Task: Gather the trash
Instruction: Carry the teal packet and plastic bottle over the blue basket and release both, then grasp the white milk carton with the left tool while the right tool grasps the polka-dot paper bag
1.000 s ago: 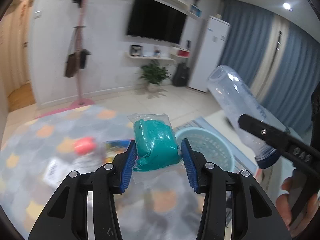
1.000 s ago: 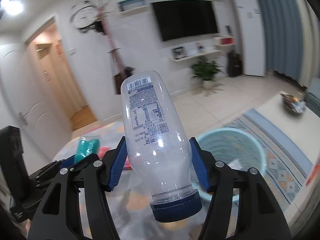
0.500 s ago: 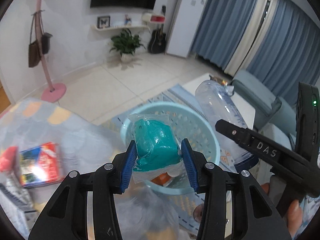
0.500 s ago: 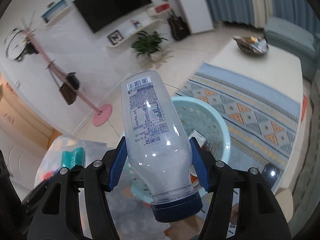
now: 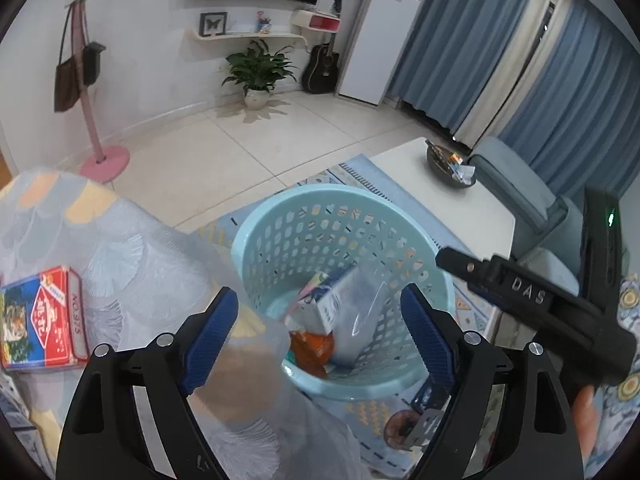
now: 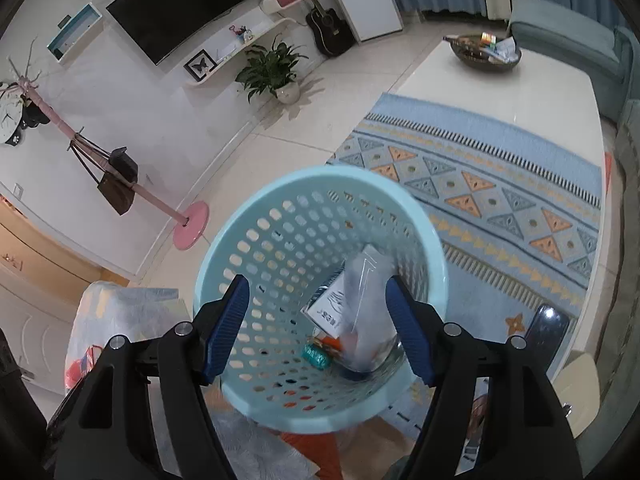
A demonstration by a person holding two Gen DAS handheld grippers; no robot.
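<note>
Trash: bottle (image 6: 366, 312) and teal packet (image 6: 316, 356) down in basket (image 6: 256, 208), below and ahead of both spread-wide, empty grippers: left (image 5: 320, 336), right (image 6: 316, 324). Hung over the rim, presumably for clean drops. Red box (image 5: 42, 318) leftward on table (image 5: 132, 248), probably next.

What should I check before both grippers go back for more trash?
1. Left gripper open and empty: ok, nothing between the pads.
2. Right gripper open and empty: ok.
3. Plastic bottle inside the blue basket: ok, seen through the open jaws.
4. Basket upright: ok, rim level, trash at the bottom.
5. Trash left on the covered table: not ok, a red box lies there.
6. Teal packet in the basket: cannot tell, only a small teal piece shows.
</note>
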